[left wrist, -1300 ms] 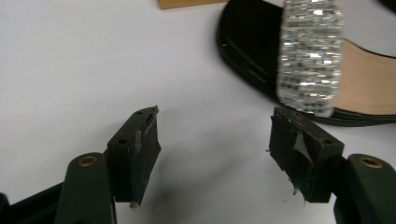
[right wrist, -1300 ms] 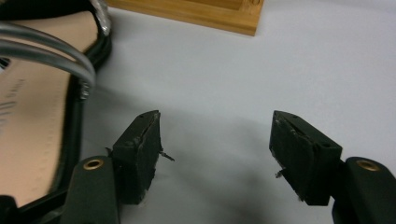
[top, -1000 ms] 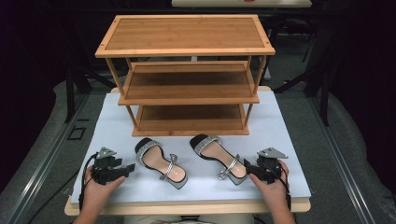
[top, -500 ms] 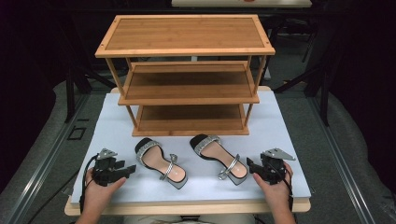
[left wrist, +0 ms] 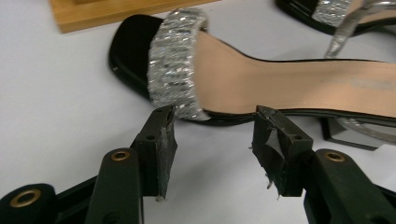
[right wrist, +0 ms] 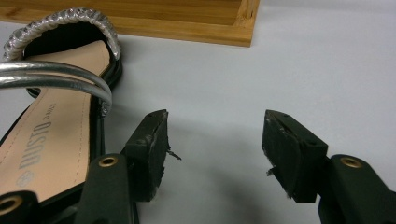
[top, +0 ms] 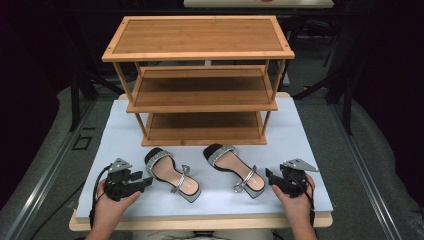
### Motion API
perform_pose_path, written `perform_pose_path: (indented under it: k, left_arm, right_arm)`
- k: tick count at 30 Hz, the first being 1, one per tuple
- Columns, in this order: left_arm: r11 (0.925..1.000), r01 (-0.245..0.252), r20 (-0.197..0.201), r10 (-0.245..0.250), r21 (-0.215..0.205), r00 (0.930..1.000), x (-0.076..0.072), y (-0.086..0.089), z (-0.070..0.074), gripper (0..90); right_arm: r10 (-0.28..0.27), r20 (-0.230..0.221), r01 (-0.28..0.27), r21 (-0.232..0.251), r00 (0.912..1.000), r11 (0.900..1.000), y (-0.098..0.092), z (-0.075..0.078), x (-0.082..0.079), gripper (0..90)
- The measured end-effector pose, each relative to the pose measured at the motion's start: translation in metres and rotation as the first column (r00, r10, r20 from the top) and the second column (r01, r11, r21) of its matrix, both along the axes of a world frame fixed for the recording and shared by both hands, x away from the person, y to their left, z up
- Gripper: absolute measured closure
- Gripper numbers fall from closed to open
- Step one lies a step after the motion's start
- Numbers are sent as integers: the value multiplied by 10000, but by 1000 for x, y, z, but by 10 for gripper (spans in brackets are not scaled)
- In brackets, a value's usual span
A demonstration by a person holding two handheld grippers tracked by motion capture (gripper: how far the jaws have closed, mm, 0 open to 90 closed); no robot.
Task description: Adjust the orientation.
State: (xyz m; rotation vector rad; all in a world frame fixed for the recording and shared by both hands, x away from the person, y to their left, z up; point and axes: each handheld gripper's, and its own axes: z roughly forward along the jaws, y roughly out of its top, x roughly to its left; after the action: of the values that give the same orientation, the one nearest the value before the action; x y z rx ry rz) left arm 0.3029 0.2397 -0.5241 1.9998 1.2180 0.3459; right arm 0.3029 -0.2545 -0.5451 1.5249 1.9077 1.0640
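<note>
Two black sandals with glittering silver straps lie side by side on the white table top (top: pixel 115 130). The left sandal (top: pixel 172 174) has my left gripper (top: pixel 148 181) just to its left, jaws open and empty. In the left gripper view the sandal (left wrist: pixel 261 79) lies right beyond the open fingertips (left wrist: pixel 161 135). The right sandal (top: pixel 236 170) has my right gripper (top: pixel 269 176) just to its right, also open. In the right gripper view this sandal (right wrist: pixel 51 126) lies left of the left jaw, apart from it, with bare table between the jaws.
A three-tier bamboo shoe rack (top: pixel 200 80) stands behind the sandals, its shelves bare; its base edge (right wrist: pixel 187 28) is close ahead of the right gripper. The table's front edge (top: pixel 200 222) runs just beneath both hands.
Both grippers have shifted slightly beside the sandals; the left one has edged toward the left sandal. Sandals have not moved.
</note>
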Motion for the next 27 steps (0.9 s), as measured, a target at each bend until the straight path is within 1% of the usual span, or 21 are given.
perform_pose_path:
  k: [1,2,3,4,6,7,9,10,13,14,16,20,21,22,23,24,25,26,27]
  left_arm:
    - [10000,86,-20,-86,39,10000,2,-6,2,490]
    - [10000,86,-20,-86,39,10000,2,-6,2,490]
    - [9998,163,10,-163,-64,9999,3,-8,4,490]
    - [9994,312,40,-312,-147,9995,2,-11,6,490]
    - [9971,710,205,-705,-263,9973,-2,-19,13,490]
    - [9960,863,236,-857,-249,9960,-3,-21,14,490]
    - [9949,979,290,-972,-250,9948,-6,-26,16,491]
    - [9949,979,290,-972,-250,9948,-6,-26,16,494]
    - [9922,1239,259,-1235,-163,9920,-10,-32,15,506]
    - [9922,1239,259,-1235,-163,9920,-10,-32,15,507]
    - [9908,1351,109,-1350,-104,9908,-14,-35,11,507]
    - [9899,1415,-27,-1415,-46,9899,-18,-34,7,509]
    - [9890,1474,-65,-1475,-159,9890,-21,-33,6,513]
    - [9890,1474,-65,-1475,-159,9890,-21,-33,6,514]
    - [9862,1625,-68,-1628,-329,9866,-27,-34,6,516]
    - [9862,1625,-68,-1628,-329,9866,-27,-34,6,519]
    - [9835,1769,-95,-1773,-369,9841,-31,-36,6,520]
    - [9835,1769,-95,-1773,-369,9841,-31,-36,6,520]
    - [9809,1918,-119,-1922,-321,9813,-35,-39,6,520]
  right_arm:
    - [-64,-5,64,6,10000,10000,1,0,0,404]
    - [-64,-5,64,6,10000,10000,1,0,0,404]
    - [-171,160,172,-21,9997,9999,2,-1,1,404]
    - [-50,36,51,-56,10000,10000,2,0,0,404]
    - [-38,7,38,-102,10000,9999,2,-1,1,404]
    - [-72,-16,71,-120,10000,9999,2,-1,1,405]
    - [-73,-79,73,-79,9999,9999,2,-2,1,406]
    - [-73,-79,73,-79,9999,9999,2,-2,1,406]
    - [-25,-76,25,-27,10000,10000,1,-2,1,408]
    - [-25,-76,25,-27,10000,10000,1,-2,1,408]
    - [-30,-72,30,-29,10000,10000,0,-2,1,409]
    - [-69,-84,69,-12,9999,10000,-1,-2,1,410]
    - [-94,-88,94,16,9999,10000,-1,-2,1,410]
    - [-94,-88,94,16,9999,10000,-1,-2,1,410]
    - [-73,-97,73,57,9999,10000,-1,-2,1,410]
    - [-73,-97,73,57,9999,10000,-1,-2,1,410]
    - [-58,-98,58,82,9999,9999,-2,-2,1,411]
    - [-58,-98,58,82,9999,9999,-2,-2,1,411]
    - [-72,-105,73,84,9999,9999,-1,-2,1,411]
